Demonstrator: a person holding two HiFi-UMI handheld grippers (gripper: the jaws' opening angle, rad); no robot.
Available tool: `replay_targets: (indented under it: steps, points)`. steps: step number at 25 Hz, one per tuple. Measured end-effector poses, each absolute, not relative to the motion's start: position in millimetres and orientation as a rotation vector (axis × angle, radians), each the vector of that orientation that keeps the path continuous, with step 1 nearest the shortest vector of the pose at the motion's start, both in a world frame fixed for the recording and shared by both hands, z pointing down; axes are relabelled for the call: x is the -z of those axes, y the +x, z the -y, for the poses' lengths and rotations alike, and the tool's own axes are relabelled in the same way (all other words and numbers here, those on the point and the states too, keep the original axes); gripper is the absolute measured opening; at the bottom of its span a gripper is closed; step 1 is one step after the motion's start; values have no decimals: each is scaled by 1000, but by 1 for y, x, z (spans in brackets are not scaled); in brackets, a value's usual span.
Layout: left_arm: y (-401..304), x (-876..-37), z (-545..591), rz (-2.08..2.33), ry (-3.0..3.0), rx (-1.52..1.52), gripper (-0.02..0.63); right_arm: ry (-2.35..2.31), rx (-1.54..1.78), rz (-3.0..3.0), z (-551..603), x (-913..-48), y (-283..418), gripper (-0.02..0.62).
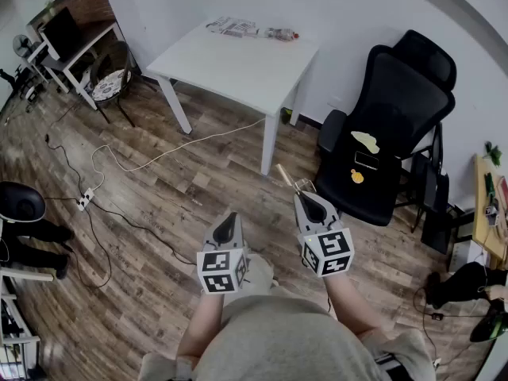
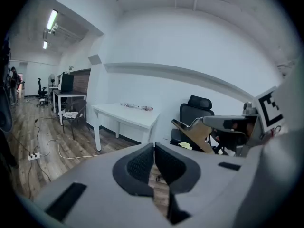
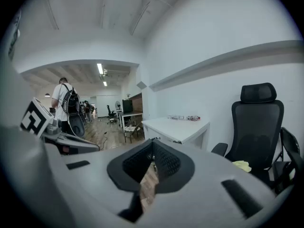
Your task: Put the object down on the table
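My right gripper is shut on a flat, light wooden piece that sticks out past its tips over the wooden floor. In the left gripper view that wooden piece juts leftward from the right gripper. In the right gripper view the dark pads are pressed together and only a small metal bit shows between them. My left gripper is shut with nothing in it, its pads touching. The white table stands ahead, well beyond both grippers.
Papers and a small bottle lie at the table's far edge. A black office chair with yellow bits on its seat stands right of the table. A cable and power strip lie on the floor at left. A person with a backpack stands far off.
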State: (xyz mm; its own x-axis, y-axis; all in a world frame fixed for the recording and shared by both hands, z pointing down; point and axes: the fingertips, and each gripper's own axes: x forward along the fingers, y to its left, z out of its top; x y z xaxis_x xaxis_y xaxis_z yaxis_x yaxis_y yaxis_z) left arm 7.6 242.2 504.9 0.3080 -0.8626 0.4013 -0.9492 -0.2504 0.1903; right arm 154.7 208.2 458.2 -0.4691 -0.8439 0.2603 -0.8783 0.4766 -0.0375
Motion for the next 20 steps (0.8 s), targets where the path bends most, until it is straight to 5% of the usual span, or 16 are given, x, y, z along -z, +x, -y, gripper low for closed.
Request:
replay_targets:
  steps: [20]
  points:
    - [-2, -468, -330, 1680, 2231, -268, 10, 1463, -224, 2585, -316, -437, 150, 9]
